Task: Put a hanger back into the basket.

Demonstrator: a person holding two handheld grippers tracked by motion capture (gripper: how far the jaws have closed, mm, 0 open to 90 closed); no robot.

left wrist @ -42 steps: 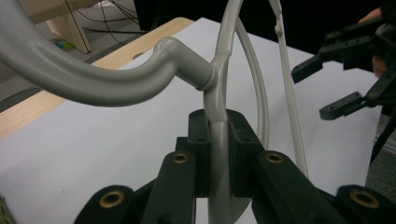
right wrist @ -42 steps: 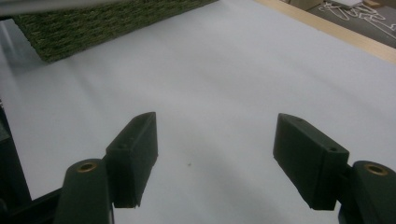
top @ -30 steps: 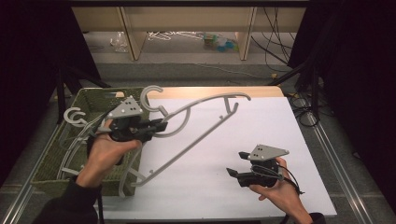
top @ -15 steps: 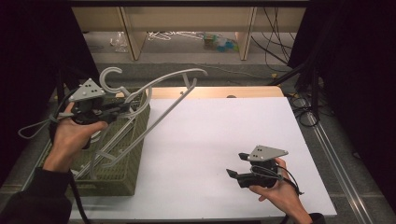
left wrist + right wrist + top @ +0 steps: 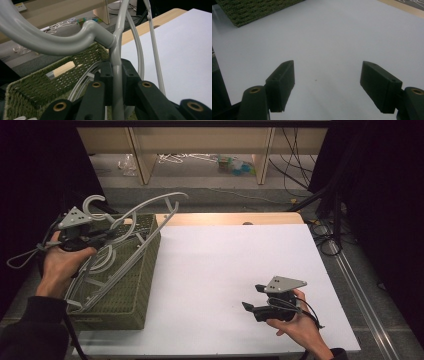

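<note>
A grey plastic hanger [image 5: 134, 210] is held over the green woven basket [image 5: 137, 285] at the table's left side. My left gripper [image 5: 102, 237] is shut on the hanger near its hook. The left gripper view has the hanger's neck [image 5: 117, 72] clamped between the two black jaws, with the basket [image 5: 37, 82] below. More grey hangers [image 5: 97, 262] lie inside the basket. My right gripper [image 5: 250, 309] rests low over the white table [image 5: 225, 265] at the front right, open with nothing between its jaws. Its fingers [image 5: 280, 82] stand wide apart above the bare white surface.
A corner of the green basket [image 5: 249, 11] appears at the top left of the right gripper view. A wooden strip [image 5: 230, 218] runs along the table's far edge. Cables [image 5: 325, 220] hang off the far right side. Shelving and clutter sit on the floor beyond.
My left gripper carried the hanger leftward from over the white table to above the basket, and it now sits lower over it. The right gripper stayed in place, open.
</note>
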